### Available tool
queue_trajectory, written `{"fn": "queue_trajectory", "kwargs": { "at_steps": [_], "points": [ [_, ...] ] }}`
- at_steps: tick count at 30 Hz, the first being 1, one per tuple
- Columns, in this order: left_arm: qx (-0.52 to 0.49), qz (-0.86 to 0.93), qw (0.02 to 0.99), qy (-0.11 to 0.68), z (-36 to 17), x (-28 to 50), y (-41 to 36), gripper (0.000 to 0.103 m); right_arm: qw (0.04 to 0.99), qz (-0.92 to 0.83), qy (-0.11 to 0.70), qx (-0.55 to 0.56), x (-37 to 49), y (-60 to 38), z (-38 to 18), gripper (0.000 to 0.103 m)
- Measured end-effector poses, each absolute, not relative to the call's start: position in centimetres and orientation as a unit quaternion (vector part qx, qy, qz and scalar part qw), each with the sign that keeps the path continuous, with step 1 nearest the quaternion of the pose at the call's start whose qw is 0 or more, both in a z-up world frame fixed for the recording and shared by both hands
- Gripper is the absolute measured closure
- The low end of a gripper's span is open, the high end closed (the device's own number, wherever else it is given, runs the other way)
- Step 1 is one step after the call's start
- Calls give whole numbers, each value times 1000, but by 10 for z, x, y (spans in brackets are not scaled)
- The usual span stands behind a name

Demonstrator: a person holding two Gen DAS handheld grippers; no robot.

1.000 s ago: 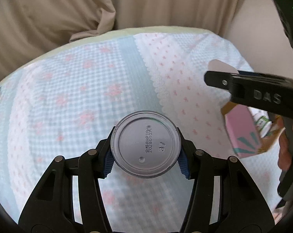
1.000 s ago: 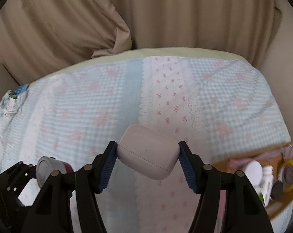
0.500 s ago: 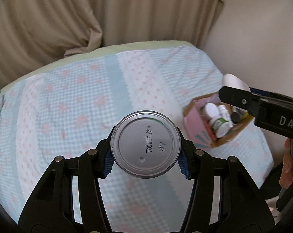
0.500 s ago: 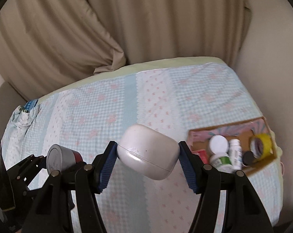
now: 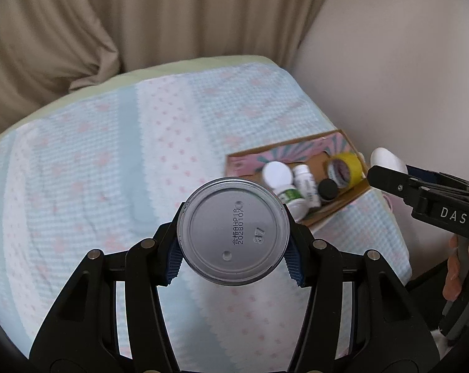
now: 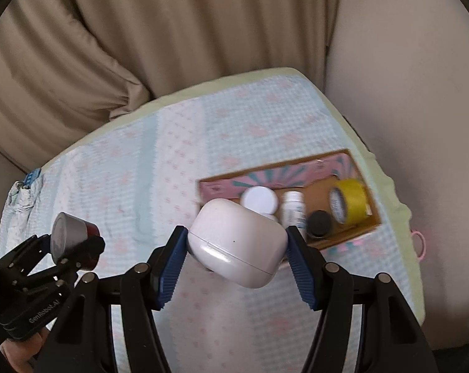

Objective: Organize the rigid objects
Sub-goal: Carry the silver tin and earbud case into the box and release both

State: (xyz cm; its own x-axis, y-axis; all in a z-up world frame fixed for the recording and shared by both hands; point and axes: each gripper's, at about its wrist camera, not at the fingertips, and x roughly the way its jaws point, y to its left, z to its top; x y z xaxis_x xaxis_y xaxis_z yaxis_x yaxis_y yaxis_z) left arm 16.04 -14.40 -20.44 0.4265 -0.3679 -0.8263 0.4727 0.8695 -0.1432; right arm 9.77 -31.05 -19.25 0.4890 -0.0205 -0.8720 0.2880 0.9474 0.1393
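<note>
— Left gripper [image 5: 233, 242]?
— Clamped on can [image 5: 232, 231], held above bedspread [image 5: 94, 168]; hiding part of box [image 5: 352, 147].
— Right gripper [image 6: 236, 248]?
— Gripping white case [image 6: 237, 242] (blurred), covering bottle [image 6: 259, 199] in box.

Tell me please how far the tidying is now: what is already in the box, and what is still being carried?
Done: the pink cardboard box already holds a yellow tape roll, a white round lid, a white bottle and a black cap.
In hand: the left gripper clamps a round metal can; the right gripper clamps a white rounded plastic case.
Left: both must go into the box.
</note>
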Motion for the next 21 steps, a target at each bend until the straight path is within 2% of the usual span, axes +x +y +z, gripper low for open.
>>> {"fn": "queue_trajectory", "kwargs": {
  "at_steps": [13, 21],
  "points": [
    [77, -259, 814, 514, -265, 195, -292, 53, 829, -72, 539, 132, 135, -439, -246, 44],
    [109, -268, 785, 548, -325, 229, -361, 53, 808, 11, 585, 67, 196, -478, -301, 44]
  ]
}}
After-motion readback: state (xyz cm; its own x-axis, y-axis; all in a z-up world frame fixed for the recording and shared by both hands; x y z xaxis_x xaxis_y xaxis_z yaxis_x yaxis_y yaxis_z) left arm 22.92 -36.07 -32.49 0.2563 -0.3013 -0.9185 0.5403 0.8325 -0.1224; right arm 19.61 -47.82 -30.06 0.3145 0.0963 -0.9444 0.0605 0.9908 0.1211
